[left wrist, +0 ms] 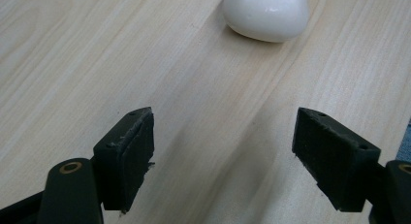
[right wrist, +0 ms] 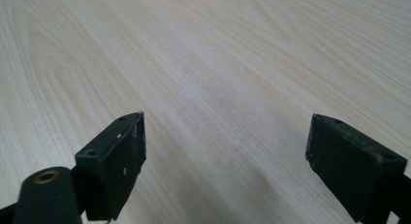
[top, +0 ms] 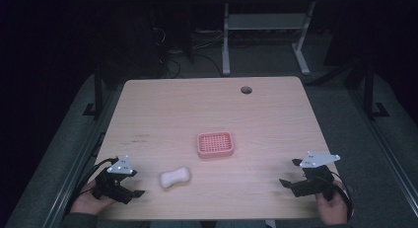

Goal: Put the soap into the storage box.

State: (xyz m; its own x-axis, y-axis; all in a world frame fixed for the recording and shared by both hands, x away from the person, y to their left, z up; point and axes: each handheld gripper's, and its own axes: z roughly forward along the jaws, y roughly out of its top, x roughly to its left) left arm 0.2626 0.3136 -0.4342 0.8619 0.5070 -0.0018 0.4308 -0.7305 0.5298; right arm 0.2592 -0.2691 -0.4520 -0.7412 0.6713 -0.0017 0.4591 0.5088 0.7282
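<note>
High view, tabletop: a pale wooden tabletop (top: 207, 109) with a round cable hole near its far edge.
High view, things: a white soap bar (top: 175, 177) lies near the front edge; a pink slotted soap dish (top: 215, 144) sits empty beyond it and a little to its right, apart from it.
High view, left tool: the left tool (top: 133, 187) is held low at the front left, just beside the soap, jaws spread and holding nothing.
High view, right tool: the right tool (top: 290, 172) is held at the front right, well apart from both things, jaws spread and holding nothing.
Left gripper view: two black jaws stand wide over bare wood; the rounded end of the soap bar (left wrist: 266, 13) lies ahead, slightly right of the gap.
Right gripper view: both jaws stand wide over bare wood.
Likely step: probably lifting the soap into the dish.
Doing it well: centre the soap between the jaws across its narrow waist, since the glossy surface may slip; close gently.
</note>
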